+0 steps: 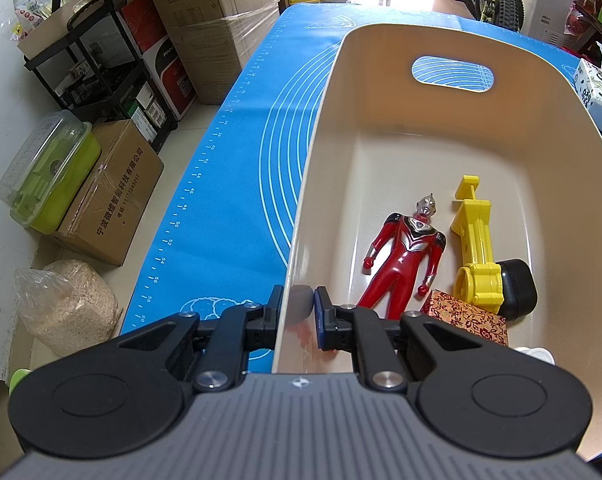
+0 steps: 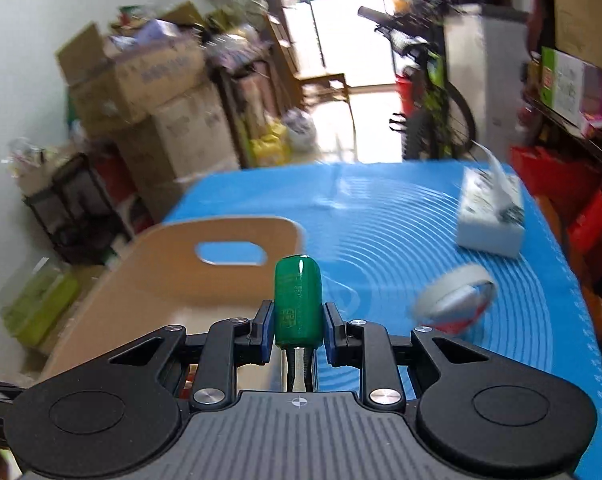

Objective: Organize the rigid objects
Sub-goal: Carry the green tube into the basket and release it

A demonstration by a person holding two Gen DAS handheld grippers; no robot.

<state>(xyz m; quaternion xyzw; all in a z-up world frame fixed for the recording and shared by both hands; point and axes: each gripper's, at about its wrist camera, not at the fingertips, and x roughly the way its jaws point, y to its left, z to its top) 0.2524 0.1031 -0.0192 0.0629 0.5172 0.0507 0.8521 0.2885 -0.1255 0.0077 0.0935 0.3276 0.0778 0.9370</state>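
Note:
A cream bin (image 1: 381, 92) with a handle cut-out stands on the blue mat (image 1: 237, 168). My left gripper (image 1: 297, 304) is shut on the bin's near left wall. Inside lie a red and silver hero figure (image 1: 403, 256), a yellow toy (image 1: 475, 240) with a black wheel (image 1: 517, 288), and a red patterned box (image 1: 467, 316). My right gripper (image 2: 297, 320) is shut on a green-handled screwdriver (image 2: 297, 300), handle pointing away, held above the mat just right of the bin (image 2: 141, 280). The right wrist view is blurred.
A white tissue box (image 2: 491, 212) and a roll of white and red tape (image 2: 455, 300) lie on the mat to the right. Cardboard boxes (image 1: 205, 20), a black cart (image 1: 89, 64) and a green container (image 1: 49, 172) stand on the floor left of the table.

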